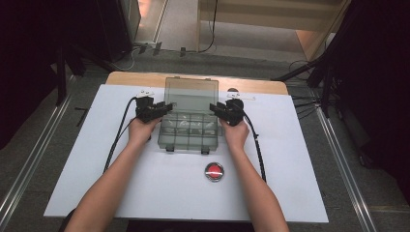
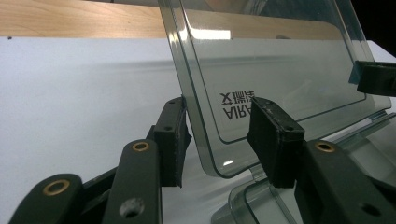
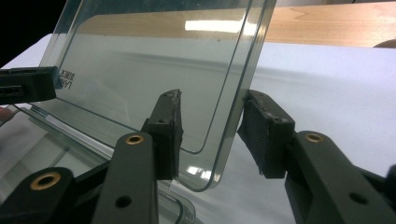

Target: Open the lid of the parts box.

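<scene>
A smoky clear plastic compartment box (image 1: pixel 188 134) sits mid-table with its lid (image 1: pixel 191 94) raised upright. My left gripper (image 1: pixel 162 108) is at the lid's left edge. In the left gripper view the lid (image 2: pixel 280 70) stands between the jaws of this gripper (image 2: pixel 219 130): one pad (image 2: pixel 173 140) rests against the rim and the other stands off it. My right gripper (image 1: pixel 216 108) is at the lid's right edge. Here too the lid (image 3: pixel 154 60) rim passes between the spread jaws of the gripper (image 3: pixel 212 126), beside one pad (image 3: pixel 266 135).
A red round button (image 1: pixel 214 171) lies on the white sheet (image 1: pixel 290 159) in front of the box. A wooden table edge (image 1: pixel 135 77) shows behind the sheet. Cables trail back along both forearms. Dark stands and floor rails flank the table.
</scene>
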`<state>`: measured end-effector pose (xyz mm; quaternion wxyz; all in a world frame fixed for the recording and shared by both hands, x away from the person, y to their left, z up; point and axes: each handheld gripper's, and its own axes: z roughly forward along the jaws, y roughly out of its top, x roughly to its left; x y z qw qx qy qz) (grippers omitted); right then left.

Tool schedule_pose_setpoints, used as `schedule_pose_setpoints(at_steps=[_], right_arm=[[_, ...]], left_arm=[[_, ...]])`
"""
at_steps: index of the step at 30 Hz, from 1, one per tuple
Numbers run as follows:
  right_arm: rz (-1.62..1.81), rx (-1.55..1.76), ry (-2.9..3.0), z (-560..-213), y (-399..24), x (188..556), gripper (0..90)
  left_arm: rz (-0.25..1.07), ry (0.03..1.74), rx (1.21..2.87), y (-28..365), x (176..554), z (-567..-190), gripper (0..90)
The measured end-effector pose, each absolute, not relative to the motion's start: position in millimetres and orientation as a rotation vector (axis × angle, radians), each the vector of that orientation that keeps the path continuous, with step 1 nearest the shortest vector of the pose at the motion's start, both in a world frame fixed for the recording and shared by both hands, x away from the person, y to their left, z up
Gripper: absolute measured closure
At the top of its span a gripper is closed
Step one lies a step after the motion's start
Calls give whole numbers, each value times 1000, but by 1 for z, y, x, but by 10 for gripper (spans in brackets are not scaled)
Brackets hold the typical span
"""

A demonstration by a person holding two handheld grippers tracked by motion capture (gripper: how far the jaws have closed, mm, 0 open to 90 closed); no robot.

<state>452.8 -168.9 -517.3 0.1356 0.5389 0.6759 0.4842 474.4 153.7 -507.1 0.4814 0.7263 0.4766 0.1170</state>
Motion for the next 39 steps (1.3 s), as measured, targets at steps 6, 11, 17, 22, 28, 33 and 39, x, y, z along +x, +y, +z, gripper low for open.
schedule_pose_setpoints(at_steps=[6,11,17,22,28,33,39], right_arm=[[1420,1601,1965,-521,-169,454,561],[1412,1607,1977,-521,-169,454,542],[1387,1637,1991,-522,-169,454,530],[1376,1635,1997,-522,-169,454,522],[1373,1596,2006,-517,-169,452,403],[1391,1546,2033,-507,-171,447,309],[1381,1498,2093,-494,-174,438,285]], left_arm=[[274,1174,1771,154,475,-508,551],[274,1180,1772,154,475,-508,543],[271,1186,1772,154,475,-509,532],[267,1186,1773,155,476,-508,507],[239,1202,1771,159,476,-507,390],[247,1186,1795,160,473,-501,385],[239,1146,1809,163,467,-488,335]])
